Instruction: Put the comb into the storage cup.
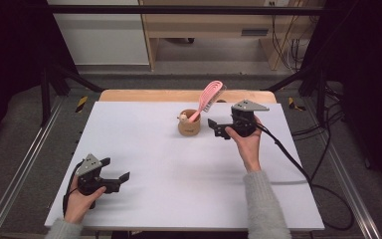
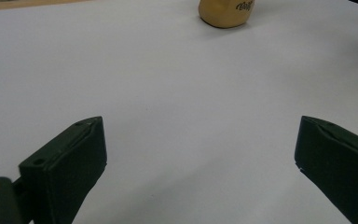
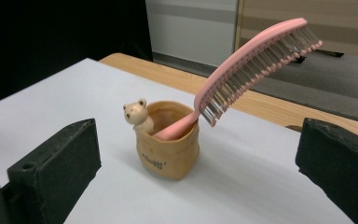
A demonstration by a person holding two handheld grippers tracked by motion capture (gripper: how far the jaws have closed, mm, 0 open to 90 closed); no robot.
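A tan holder cup point(image 1: 189, 127) with a small bear figure point(image 3: 137, 115) on its rim stands at the back middle of the white table point(image 1: 154, 164). A pink hairbrush point(image 1: 210, 95) leans in it, handle down, bristle head up and to the right. My right gripper point(image 1: 218, 128) sits just right of the cup, held in a hand, jaws open and empty. In the right gripper view the cup point(image 3: 168, 149) and brush point(image 3: 256, 51) lie ahead between the wide-apart jaws of the right gripper point(image 3: 198, 158). My left gripper point(image 1: 115, 169) rests open at the front left; the cup point(image 2: 224, 11) is far ahead of it.
The table's wooden back edge point(image 1: 179, 94) lies behind the cup. A black cable point(image 1: 293, 164) trails from the right gripper across the table's right side. Metal frame rails point(image 1: 25, 164) flank the table. A wooden shelf unit point(image 1: 214, 30) stands on the floor beyond.
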